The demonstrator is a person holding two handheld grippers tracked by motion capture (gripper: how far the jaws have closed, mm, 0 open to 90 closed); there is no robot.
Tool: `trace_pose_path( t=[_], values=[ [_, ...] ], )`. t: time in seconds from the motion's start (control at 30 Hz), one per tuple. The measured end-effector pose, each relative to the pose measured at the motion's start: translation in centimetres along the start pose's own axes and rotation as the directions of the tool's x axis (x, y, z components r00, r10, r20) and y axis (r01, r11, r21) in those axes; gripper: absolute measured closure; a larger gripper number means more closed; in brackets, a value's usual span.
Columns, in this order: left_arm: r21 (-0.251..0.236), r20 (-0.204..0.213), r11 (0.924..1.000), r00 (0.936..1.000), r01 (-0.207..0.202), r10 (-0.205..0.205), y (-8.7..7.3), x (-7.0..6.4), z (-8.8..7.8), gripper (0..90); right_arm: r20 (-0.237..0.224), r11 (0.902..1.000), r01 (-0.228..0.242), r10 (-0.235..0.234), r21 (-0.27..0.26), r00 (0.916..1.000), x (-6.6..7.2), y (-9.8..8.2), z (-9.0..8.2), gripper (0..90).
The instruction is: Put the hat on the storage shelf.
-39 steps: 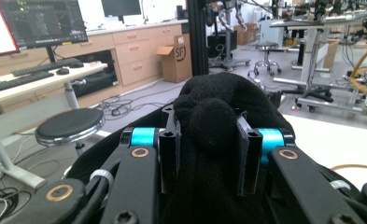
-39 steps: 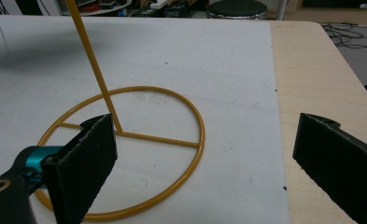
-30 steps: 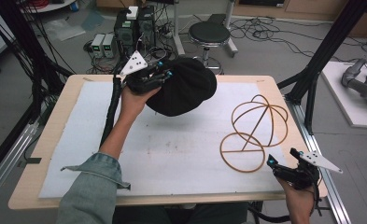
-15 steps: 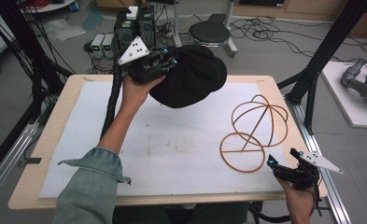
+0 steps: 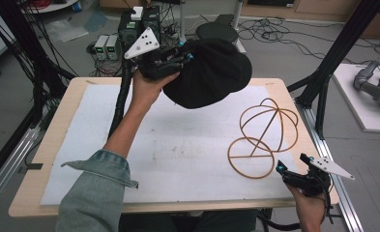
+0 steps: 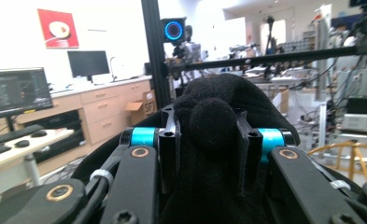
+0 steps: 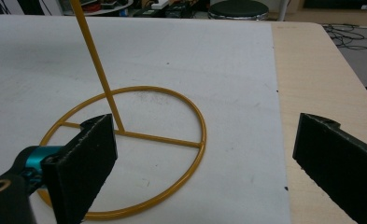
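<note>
A black fabric hat [image 5: 211, 72] hangs in the air above the far middle of the table, with my left gripper [image 5: 178, 60] shut on its edge. In the left gripper view the hat [image 6: 228, 93] bulges up between the two jaws of the left gripper [image 6: 207, 126], which pinch a fold of cloth. A gold wire hat stand [image 5: 265, 130] with a round base ring stands on the white mat at the right. My right gripper [image 5: 280, 169] rests open at the front right corner, just short of the stand's base ring [image 7: 125, 135], nothing between its pads [image 7: 85, 163].
A white mat [image 5: 178, 150] covers the wooden table [image 5: 42, 198]. Black frame posts [image 5: 328, 72] rise at both sides. Behind the table are a stool [image 5: 216, 31], electronics boxes [image 5: 108, 46] and floor cables.
My left hand has lifted the hat higher off the table and a little to the right. The right gripper and the stand have stayed put.
</note>
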State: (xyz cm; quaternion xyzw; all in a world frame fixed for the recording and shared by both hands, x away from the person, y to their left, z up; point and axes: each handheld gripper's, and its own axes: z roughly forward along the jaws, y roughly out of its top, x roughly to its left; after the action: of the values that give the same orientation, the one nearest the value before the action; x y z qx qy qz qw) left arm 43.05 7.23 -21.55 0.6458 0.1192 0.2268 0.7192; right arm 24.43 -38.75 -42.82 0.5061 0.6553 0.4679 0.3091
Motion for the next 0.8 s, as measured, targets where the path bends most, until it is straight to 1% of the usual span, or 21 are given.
trace_pose_path(
  t=[0.1,0.23,0.37,0.6,0.8],
  values=[
    [-0.016,0.023,0.9998,0.9997,0.009,-0.008,0.5,-0.4,0.6,69.0,-0.001,1.0,-0.002,0.002,-0.003,1.0,0.0,0.0,0.0,5.9],
    [-0.03,0.054,0.9995,0.9985,0.002,-0.001,0.9,-0.9,1.3,68.9,-0.003,1.0,-0.004,0.004,-0.003,1.0,0.0,0.0,0.0,5.9],
    [-0.043,0.082,0.999,0.9965,0.015,-0.011,1.2,-1.3,2.0,68.9,-0.001,1.0,-0.008,0.008,0.0,1.0,0.0,0.0,-0.1,5.9],
    [-0.062,0.129,0.9975,0.9913,0.034,-0.026,1.5,-1.9,3.1,68.9,-0.001,1.0,-0.006,0.006,0.001,1.0,0.0,0.0,-0.1,5.9],
    [-0.061,0.156,0.9976,0.9875,0.034,-0.024,1.5,-2.3,3.9,68.9,-0.004,1.0,-0.006,0.006,0.001,1.0,0.0,0.0,-0.1,5.9]
  ],
)
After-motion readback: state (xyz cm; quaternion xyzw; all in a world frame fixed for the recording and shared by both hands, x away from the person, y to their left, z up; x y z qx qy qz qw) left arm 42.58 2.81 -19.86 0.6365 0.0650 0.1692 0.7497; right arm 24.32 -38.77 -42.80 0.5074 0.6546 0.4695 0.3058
